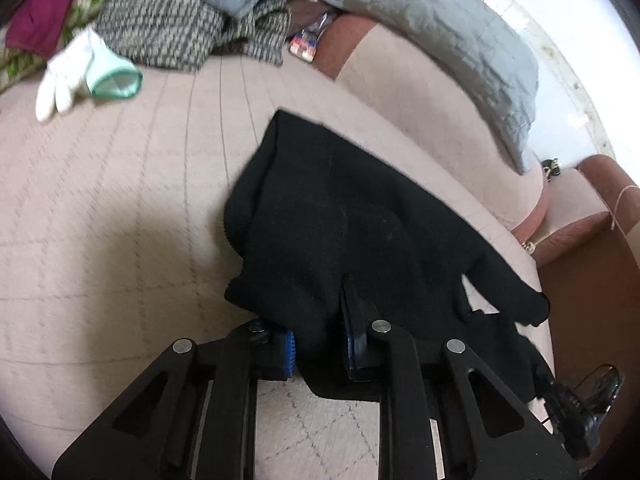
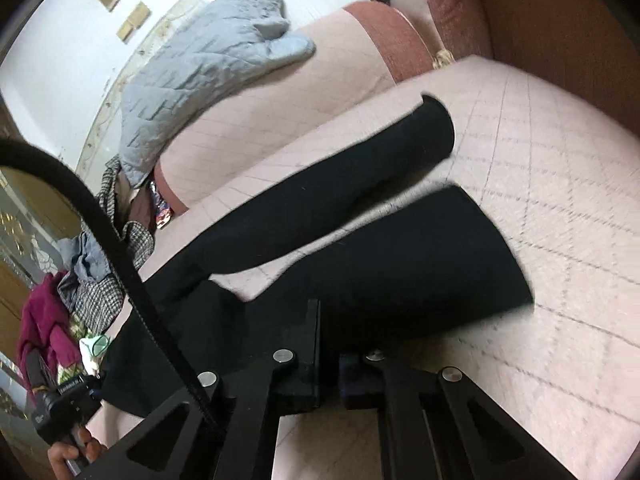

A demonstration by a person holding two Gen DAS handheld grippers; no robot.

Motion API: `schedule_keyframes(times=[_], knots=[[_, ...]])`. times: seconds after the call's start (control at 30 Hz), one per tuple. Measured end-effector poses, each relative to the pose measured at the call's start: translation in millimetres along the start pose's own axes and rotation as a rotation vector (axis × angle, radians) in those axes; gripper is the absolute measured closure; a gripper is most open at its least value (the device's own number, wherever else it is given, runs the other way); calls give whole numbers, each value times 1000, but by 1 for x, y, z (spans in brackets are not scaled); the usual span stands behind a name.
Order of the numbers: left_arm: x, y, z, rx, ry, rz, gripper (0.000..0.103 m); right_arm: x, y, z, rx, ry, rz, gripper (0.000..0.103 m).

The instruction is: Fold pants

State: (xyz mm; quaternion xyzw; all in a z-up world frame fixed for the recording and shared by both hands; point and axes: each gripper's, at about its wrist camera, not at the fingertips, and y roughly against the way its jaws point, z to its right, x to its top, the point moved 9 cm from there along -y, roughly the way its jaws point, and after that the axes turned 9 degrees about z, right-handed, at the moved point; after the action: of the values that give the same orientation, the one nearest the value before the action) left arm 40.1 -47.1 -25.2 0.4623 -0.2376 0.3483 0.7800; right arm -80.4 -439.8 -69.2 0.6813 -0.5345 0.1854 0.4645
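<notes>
Black pants [image 1: 336,220] lie on a pink quilted sofa seat [image 1: 120,220]. In the left wrist view my left gripper [image 1: 318,340] is shut on the near edge of the pants, with black cloth pinched between its blue pads [image 1: 289,354]. In the right wrist view the two legs of the pants [image 2: 420,264] spread apart across the seat [image 2: 560,240], the far leg [image 2: 360,176] running toward the backrest. My right gripper [image 2: 330,356] is shut on the cloth of the near leg, and its fingertips are hidden under the fabric.
A white glove with a green cuff [image 1: 86,72] lies at the far left of the seat. A heap of checked, grey and magenta clothes [image 1: 160,20] sits behind it. A grey quilted blanket [image 1: 440,28] drapes over the backrest. The brown armrest [image 1: 600,208] is at the right.
</notes>
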Motion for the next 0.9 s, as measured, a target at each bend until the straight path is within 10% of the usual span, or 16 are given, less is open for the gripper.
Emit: schedule_keyframes(times=[0.53, 0.77, 0.9], knots=[[5, 60, -31, -15, -27, 16, 88, -10, 63, 10, -31, 37, -16, 98], [-22, 44, -57, 95, -76, -111, 87, -46, 49, 26, -106, 65, -238, 97], [-23, 46, -54, 106, -97, -92, 87, -39, 64, 47, -154, -1, -237, 56]])
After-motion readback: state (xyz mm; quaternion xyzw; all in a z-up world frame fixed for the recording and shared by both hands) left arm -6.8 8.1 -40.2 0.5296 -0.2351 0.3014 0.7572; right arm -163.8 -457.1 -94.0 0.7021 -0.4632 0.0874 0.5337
